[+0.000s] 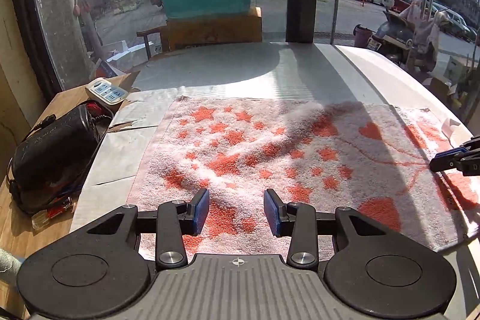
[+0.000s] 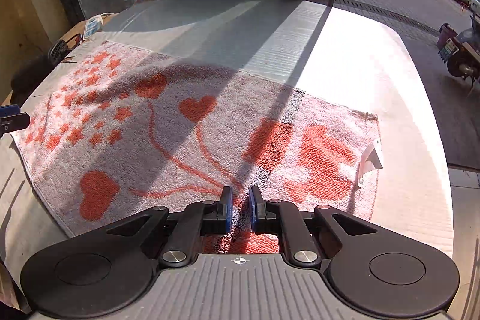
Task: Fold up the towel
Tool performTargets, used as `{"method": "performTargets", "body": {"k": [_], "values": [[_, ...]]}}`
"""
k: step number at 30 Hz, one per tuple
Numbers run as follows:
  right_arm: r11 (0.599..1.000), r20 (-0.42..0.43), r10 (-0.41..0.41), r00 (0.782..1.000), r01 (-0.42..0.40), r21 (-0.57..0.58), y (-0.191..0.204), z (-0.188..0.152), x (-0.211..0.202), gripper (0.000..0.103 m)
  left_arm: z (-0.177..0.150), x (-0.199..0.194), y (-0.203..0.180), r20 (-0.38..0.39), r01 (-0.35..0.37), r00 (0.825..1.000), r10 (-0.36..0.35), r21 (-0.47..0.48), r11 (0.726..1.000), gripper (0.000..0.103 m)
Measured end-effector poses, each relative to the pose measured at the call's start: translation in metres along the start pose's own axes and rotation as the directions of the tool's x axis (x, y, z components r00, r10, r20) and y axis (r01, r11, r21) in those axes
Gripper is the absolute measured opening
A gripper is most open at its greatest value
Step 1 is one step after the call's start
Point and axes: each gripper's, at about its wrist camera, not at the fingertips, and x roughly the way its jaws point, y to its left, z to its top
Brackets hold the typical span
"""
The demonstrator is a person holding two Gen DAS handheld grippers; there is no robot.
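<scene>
The towel [image 1: 270, 158] lies flat on the bench [image 2: 375, 56], soft, light and floppy. Both the left gripper [image 1: 236, 210] and right gripper [image 2: 239, 209] hover with fingers parted, empty. Pinch its near corners; the middle would likely sag.

The towel [image 1: 270, 152] has its near edge hidden under the left gripper [image 1: 236, 210] body in the left wrist view, and its right end runs off the frame. The right gripper [image 1: 453, 159] shows there only as a tip cut by the edge. In the right wrist view the power strip [image 2: 91, 26] is small, its sockets unreadable, and the white tag [image 2: 370, 161] on the towel's edge is too bleached to read.
</scene>
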Motion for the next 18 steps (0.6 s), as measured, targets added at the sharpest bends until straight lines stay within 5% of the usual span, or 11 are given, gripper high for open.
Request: {"method": "performTargets", "body": {"k": [8, 11, 14, 18], "values": [[0.999, 0.019, -0.013, 1.000, 0.014, -0.035, -0.030, 0.010, 0.008, 0.012, -0.019, 0.000, -0.066, -0.029, 0.009, 1.000, -0.006, 0.134, 0.991, 0.043], [1.000, 0.043, -0.002, 0.999, 0.003, -0.011, -0.037, 0.008, 0.009, 0.013, -0.021, -0.001, -0.077, -0.015, -0.063, 0.998, 0.066, 0.166, 0.984, 0.065], [1.000, 0.085, -0.007, 0.996, 0.009, -0.030, -0.032, -0.003, 0.002, 0.013, -0.018, -0.002, -0.071, -0.034, -0.070, 0.997, 0.075, 0.137, 0.988, 0.066], [0.975, 0.230, 0.035, 0.972, -0.084, 0.206, -0.073, -0.003, -0.034, 0.013, -0.007, -0.022, -0.070, 0.038, 0.015, 0.999, -0.020, 0.119, 0.993, 0.066]]}}
